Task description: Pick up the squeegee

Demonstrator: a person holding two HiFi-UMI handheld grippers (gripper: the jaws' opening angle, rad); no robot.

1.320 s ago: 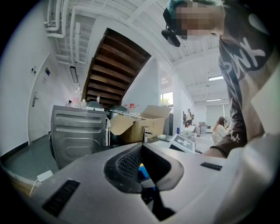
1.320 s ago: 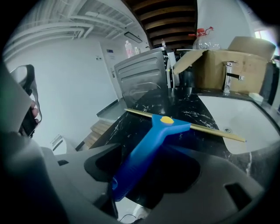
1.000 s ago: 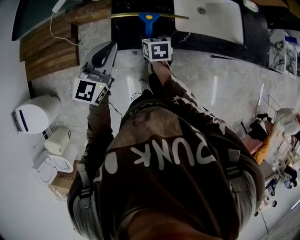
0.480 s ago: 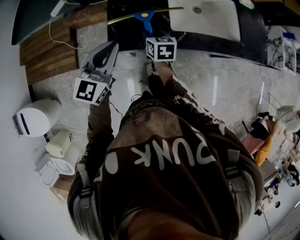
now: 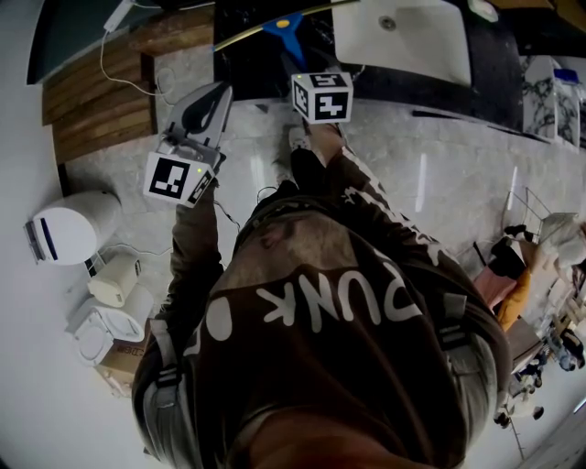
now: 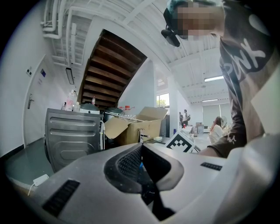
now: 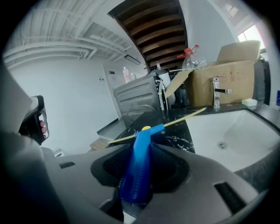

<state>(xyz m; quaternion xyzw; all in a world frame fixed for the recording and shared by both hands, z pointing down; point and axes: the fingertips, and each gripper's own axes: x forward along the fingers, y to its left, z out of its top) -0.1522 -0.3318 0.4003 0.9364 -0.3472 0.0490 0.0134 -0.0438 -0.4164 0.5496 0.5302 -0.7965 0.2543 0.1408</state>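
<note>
Right fingers (image 7: 113, 165): the 2 pads of the right gripper (image 7: 140, 146) are clamped on the blue handle (image 7: 138, 175) of the squeegee (image 5: 286, 27), 1 pad on each side of it.
Grip change: the jaws have drawn in a little over the last second and now sit firm on the handle, with no gap showing at either pad.
Handle: it runs straight out between the fingers and away from them, up to the yellow cap where the blade joins.
Blade (image 7: 175, 121): it crosses beyond the fingertips. A second ago it lay level in the head view; now it slants, with its left end lower, and sits further out from the person.
Marker cube (image 5: 322, 96): behind the fingers, it has shifted with the squeegee.
Counter (image 7: 179, 140): black, below and beyond the fingertips. The blade looks clear of it, so the squeegee appears lifted and carried by the grip alone.
Sink (image 7: 236, 131): white, beyond the fingers to the right, apart from the blade.
Left gripper (image 6: 141, 146): its jaws are together with nothing in them, it is held off to the left of the right fingers, and its place has not changed.
Task meaning: the pick-up looks all but done; what remains is to keep the clamp steady so the long blade does not swing.
</note>
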